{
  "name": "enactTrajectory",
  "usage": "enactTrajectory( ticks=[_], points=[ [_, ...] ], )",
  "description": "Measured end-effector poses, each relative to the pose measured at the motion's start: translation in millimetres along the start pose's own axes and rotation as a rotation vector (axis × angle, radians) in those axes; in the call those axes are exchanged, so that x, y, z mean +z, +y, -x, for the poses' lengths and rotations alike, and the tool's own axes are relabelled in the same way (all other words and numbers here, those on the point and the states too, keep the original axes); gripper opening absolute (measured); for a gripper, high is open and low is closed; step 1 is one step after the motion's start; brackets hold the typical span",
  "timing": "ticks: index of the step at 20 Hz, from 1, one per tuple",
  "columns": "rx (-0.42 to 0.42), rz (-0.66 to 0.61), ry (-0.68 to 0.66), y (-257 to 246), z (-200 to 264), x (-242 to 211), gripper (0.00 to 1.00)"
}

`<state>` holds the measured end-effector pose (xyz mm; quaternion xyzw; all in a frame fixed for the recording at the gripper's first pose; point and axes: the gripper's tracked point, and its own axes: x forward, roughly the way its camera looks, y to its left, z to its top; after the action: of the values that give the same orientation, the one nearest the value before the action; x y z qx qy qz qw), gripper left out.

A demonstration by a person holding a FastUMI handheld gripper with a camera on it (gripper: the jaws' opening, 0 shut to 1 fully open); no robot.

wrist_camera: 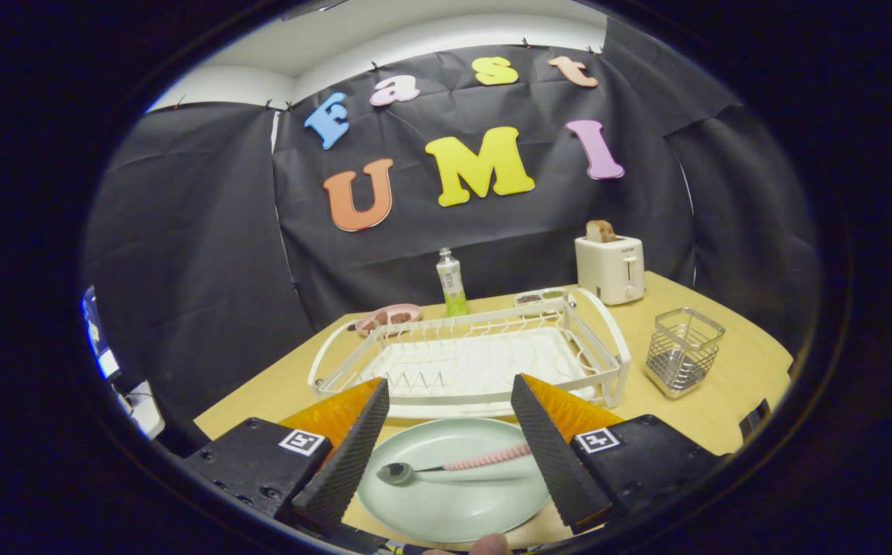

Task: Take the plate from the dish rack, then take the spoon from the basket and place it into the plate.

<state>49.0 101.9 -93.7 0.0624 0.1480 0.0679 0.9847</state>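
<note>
The gripper has its fingers spread apart, gripping nothing. Between them, at the near edge of the tan wooden surface, lies the pale green round plate. The pink-handled metal spoon rests in it. The white wire dish rack stands just beyond; the wire-mesh basket stands beside it.

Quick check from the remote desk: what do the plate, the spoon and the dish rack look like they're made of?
Plate, between the open fingers of the gripper: pale green, matte with a soft sheen, likely plastic or melamine, possibly glazed ceramic. Spoon, lying in it: dark glossy bowl, probably metal, with a pink ribbed handle that looks like silicone or plastic. Dish rack, beyond the fingers: thin white wire, seemingly coated metal.
</note>
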Motion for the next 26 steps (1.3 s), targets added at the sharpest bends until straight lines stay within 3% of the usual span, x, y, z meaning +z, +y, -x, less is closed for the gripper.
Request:
enactTrajectory(
  ticks=[14,26],
  points=[
    [-0.094,0.125,-0.289,24,78,73,1.00],
    [-0.152,0.098,-0.265,23,74,66,1.00]
  ],
)
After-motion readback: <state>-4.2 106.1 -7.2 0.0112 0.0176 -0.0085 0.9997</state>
